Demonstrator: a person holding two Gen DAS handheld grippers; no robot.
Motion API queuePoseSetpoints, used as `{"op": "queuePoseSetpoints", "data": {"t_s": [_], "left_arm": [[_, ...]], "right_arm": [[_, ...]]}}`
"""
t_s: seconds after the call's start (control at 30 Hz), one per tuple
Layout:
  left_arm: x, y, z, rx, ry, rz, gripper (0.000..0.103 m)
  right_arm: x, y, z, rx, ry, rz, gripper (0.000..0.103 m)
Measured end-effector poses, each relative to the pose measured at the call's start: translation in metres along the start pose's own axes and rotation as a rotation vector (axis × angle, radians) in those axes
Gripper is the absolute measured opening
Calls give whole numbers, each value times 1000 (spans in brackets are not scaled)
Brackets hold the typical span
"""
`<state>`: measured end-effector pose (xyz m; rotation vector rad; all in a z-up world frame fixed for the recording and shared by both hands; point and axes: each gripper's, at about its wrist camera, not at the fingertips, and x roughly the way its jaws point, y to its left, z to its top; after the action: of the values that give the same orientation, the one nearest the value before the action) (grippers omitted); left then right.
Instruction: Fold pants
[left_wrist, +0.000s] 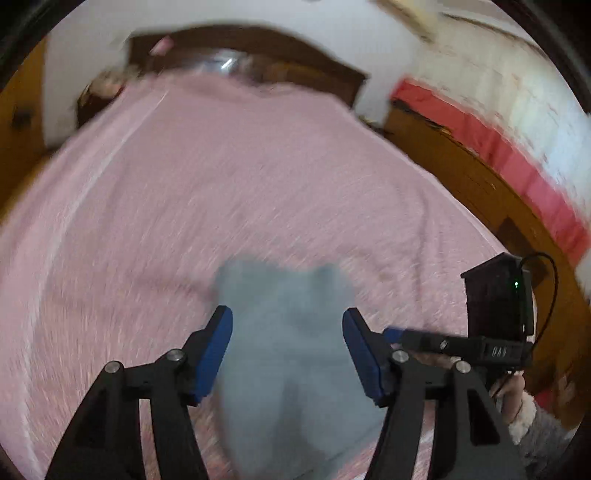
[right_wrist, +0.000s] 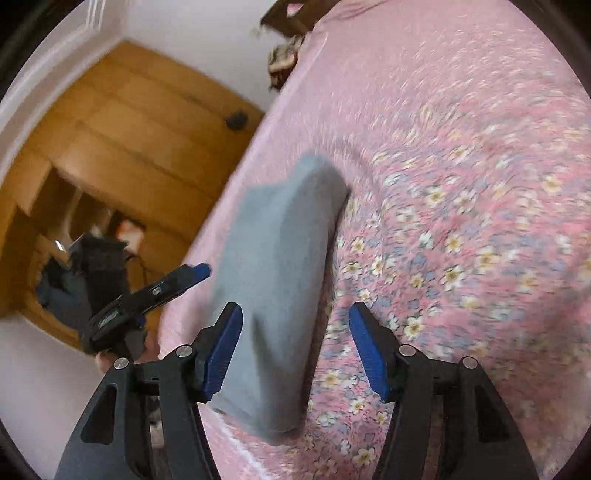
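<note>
Blue fingers (left_wrist: 218, 354) of the left gripper (left_wrist: 287, 350) stand apart, angled down over the grey pants (left_wrist: 284, 332), which lie folded on the pink bedspread (left_wrist: 221, 177); nothing is clamped. Right of the pants in this view, the right gripper (left_wrist: 393, 334) reaches in level, a hand (left_wrist: 511, 391) behind it. From the right wrist, the right gripper (right_wrist: 295, 350) also has its fingers (right_wrist: 369, 354) apart, with the pants (right_wrist: 273, 280) ahead near the bedspread (right_wrist: 461, 184) edge, untouched. Left of the pants there, the left gripper (right_wrist: 201, 271) hangs beside the bed over the wooden floor (right_wrist: 129, 122). Both views are blurred
</note>
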<state>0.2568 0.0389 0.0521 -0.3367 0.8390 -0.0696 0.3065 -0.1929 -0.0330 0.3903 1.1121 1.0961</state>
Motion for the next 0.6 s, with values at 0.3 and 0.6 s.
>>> {"op": "queuePoseSetpoints", "data": {"t_s": [0.3, 0.6], "left_arm": [[33, 73, -35, -130, 114, -162, 64], [9, -19, 4, 51, -47, -97, 5]], "right_arm": [[-9, 42, 39, -190, -193, -217, 54], [38, 43, 46, -191, -141, -229, 2]]}}
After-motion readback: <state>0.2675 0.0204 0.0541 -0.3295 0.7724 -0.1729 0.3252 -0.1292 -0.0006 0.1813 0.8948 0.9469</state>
